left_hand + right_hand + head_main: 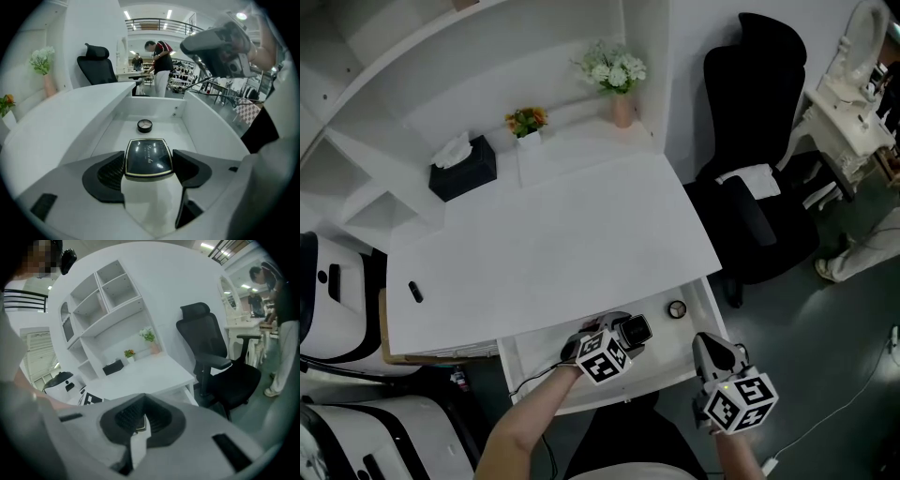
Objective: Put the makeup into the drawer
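Left gripper (625,335) is pinching the black compact (147,158) just over the open drawer (539,345), w/ a small round jar (677,309) lying further in. Right gripper (140,421) is squeezed closed w/ nothing in it, near the drawer's right end. Behind that: white desk (553,244), black tissue box (462,169) + flowers (614,73) at the back, black office chair (755,159) on the right.

**A:** White all over here: white desk (553,234), white drawer (534,349), white shelves (356,112).

**B:** And the compact (147,158) jumps out! Glossy black lid, thin gold rim, faint pale script.

**A:** There's a little round pot (145,125) too, black ring, pale face.

**B:** Look at the left gripper (149,165), pale grey shell with ribbed black pads (110,172). Its cube (603,357) wears black-and-white squares.

**A:** Black tissue box (462,171) with a white tissue, orange flowers (526,120), white blooms (612,66) in a pink vase (622,111).

**B:** Black chair (755,141), dark grey floor (825,356).
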The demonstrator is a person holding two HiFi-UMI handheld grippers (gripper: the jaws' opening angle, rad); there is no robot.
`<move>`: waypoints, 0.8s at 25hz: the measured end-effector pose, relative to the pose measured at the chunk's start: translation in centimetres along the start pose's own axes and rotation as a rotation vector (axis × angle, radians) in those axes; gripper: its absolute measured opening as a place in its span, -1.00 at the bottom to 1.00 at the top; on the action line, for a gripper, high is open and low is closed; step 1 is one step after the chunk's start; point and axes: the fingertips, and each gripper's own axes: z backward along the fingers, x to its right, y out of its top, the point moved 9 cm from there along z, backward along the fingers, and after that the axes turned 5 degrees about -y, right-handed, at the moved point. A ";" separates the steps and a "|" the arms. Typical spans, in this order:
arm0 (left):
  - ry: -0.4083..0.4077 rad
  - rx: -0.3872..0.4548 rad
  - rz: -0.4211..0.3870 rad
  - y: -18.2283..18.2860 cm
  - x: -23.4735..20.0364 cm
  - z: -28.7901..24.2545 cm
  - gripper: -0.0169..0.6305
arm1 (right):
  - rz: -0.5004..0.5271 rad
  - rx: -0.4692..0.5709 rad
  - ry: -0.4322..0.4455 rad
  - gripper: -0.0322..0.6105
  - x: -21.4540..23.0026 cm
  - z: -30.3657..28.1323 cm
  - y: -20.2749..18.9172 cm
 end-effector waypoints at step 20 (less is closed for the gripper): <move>-0.093 -0.069 -0.027 -2.3 -1.7 -3.8 0.05 | -0.038 -0.049 -0.034 -0.89 1.0 -1.5 -0.9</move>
